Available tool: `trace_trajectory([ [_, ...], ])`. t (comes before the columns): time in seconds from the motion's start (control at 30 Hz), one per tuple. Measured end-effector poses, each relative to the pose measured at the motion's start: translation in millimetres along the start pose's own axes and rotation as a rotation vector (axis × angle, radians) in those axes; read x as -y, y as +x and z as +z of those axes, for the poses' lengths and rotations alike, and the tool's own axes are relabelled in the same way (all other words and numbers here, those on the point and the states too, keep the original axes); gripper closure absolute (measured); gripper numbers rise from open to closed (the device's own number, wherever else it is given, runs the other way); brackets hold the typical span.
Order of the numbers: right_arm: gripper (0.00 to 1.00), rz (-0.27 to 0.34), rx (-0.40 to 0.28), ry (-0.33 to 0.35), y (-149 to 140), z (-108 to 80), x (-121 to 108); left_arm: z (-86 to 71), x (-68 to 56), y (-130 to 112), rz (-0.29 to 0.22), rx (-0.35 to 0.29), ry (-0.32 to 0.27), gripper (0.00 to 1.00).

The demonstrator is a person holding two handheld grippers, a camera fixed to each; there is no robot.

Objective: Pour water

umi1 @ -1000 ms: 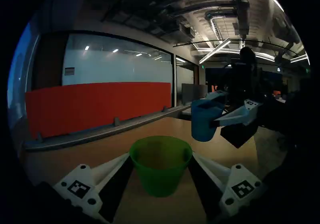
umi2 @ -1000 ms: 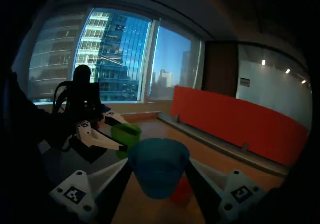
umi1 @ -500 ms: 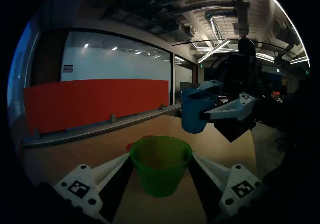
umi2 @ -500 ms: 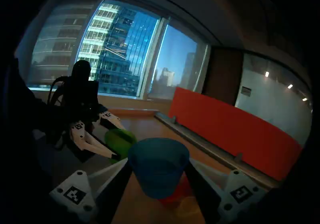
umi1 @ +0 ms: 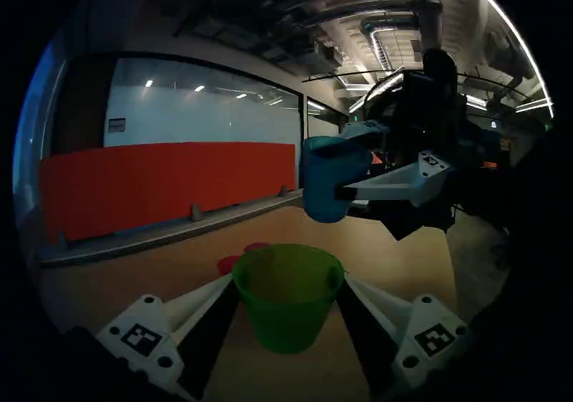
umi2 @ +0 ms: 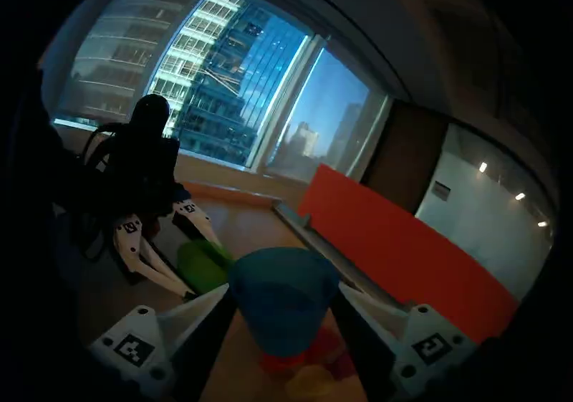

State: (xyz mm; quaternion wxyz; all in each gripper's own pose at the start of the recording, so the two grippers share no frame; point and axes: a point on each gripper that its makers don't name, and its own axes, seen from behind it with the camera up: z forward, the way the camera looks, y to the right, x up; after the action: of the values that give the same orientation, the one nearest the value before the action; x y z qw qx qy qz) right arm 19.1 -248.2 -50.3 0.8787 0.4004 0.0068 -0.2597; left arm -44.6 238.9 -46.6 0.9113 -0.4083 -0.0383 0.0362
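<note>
You are set up for the pour, but as far as can be seen it has not begun. Your left tool (umi1: 288, 287) is closed on the green cup (umi1: 288, 309), one finger pressing each side, and the cup sits upright at the lower centre of the left gripper view with its mouth open toward you. Whether it rests on the wooden surface (umi1: 179, 273) or hangs just above it, you cannot tell from here. Your right tool (umi2: 283, 302) is clamped the same way on the blue cup (umi2: 283, 309). In the left gripper view that cup sits right of centre in the frame, higher than the green rim and apart from it, and it leans only a little. No stream runs between the two cups. The light is too dim to show water in either one. Some red pieces (umi1: 229, 264) lie on the surface just beyond the green cup, too dark to identify. So the grasps and the approach look done. What remains, by my reading, is to bring the blue lip over the green mouth, tip it until the water runs, then level it again.
</note>
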Motion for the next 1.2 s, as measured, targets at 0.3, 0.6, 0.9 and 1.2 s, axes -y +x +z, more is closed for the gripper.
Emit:
trace_trajectory([
  [0.3,0.12,-0.090,-0.007,-0.016,13.4,2.3,-5.8,2.4,-6.9,-3.2,0.005,0.008,-0.015,0.14],
  [0.6,0.11,-0.205,-0.009,-0.031,25.9,6.1,-11.9,4.1,-11.6,-2.9,0.008,0.007,-0.025,0.14],
  [0.9,0.12,-0.333,-0.020,-0.044,42.3,10.1,-13.6,7.1,-18.7,-3.2,0.017,0.011,-0.040,0.14],
  [1.2,0.12,-0.429,-0.025,-0.066,52.9,18.7,-18.8,8.4,-25.6,0.2,0.015,0.001,-0.058,0.14],
])
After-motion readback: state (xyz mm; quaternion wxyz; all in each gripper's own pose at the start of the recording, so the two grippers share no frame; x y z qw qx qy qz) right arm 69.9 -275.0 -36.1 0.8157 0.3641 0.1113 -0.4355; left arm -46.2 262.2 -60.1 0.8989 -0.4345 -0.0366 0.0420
